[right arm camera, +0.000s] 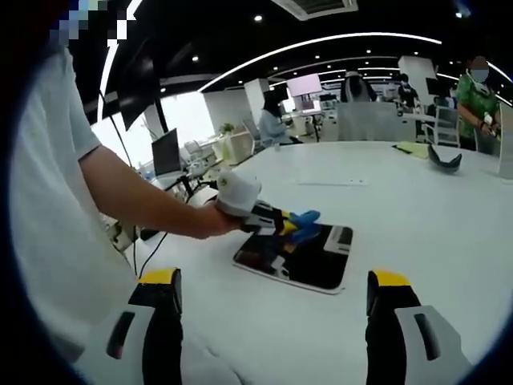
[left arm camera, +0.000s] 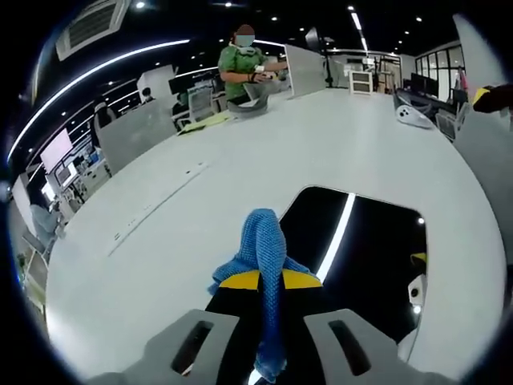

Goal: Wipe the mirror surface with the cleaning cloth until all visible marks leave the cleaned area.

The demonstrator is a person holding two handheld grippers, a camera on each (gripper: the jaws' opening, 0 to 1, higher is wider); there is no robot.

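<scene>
On the white counter (right arm camera: 417,216) lies the mirror (right arm camera: 309,261), dark and flat. The left gripper (left arm camera: 268,281) clamps the blue cleaning cloth (left arm camera: 263,257) over its near edge. The right gripper (right arm camera: 272,301) hangs wide, well apart.

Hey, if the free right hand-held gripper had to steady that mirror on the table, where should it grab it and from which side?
Probably the mirror's thin near edge, approached low from the right hand-held gripper's own side. It lies flat on the white table, so just the rim is graspable, and the left hand-held gripper with the blue cloth occupies the far-left corner.
</scene>
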